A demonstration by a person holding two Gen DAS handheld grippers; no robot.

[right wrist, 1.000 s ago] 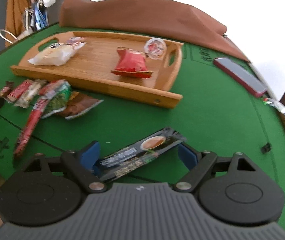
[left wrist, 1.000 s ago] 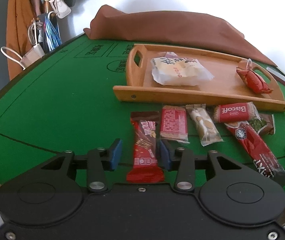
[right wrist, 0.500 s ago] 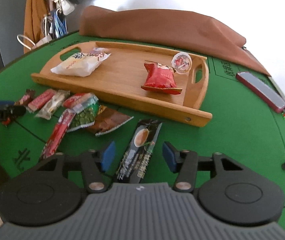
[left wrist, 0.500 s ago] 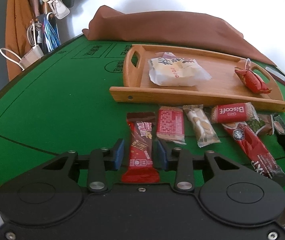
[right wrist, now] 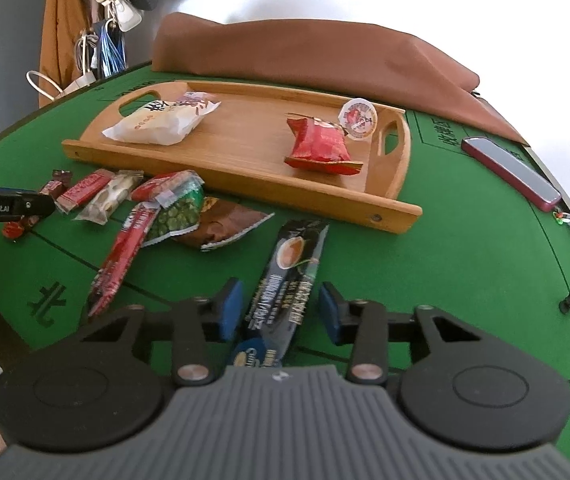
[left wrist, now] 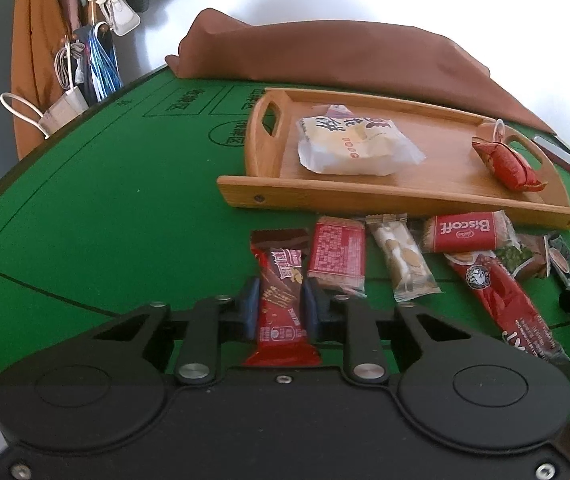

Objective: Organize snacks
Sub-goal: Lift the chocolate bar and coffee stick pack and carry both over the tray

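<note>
My left gripper [left wrist: 280,307] is shut on a red-brown chocolate bar [left wrist: 281,300] lying on the green table. My right gripper [right wrist: 281,312] is open, its pads either side of a dark coffee sachet [right wrist: 289,280] without touching it. A wooden tray [left wrist: 405,196] holds a white bread pack [left wrist: 353,146], a red pouch [left wrist: 505,164] and a small round cup [right wrist: 358,117]. A row of snacks lies before the tray: a red wafer pack [left wrist: 337,256], a nougat bar [left wrist: 403,260], a Biscoff pack [left wrist: 465,232], a long red stick pack [left wrist: 505,304], green peas [right wrist: 177,210] and a brown wrapper [right wrist: 229,222].
A brown cloth [left wrist: 345,52] lies bunched behind the tray. A phone [right wrist: 511,172] lies at the right of the table. Bags and a coat [left wrist: 85,40] hang at the far left. The table's edge curves close on both sides.
My left gripper's jaws have closed onto the chocolate bar. My right gripper has swung left to line up with the coffee sachet and its jaws have narrowed around it.
</note>
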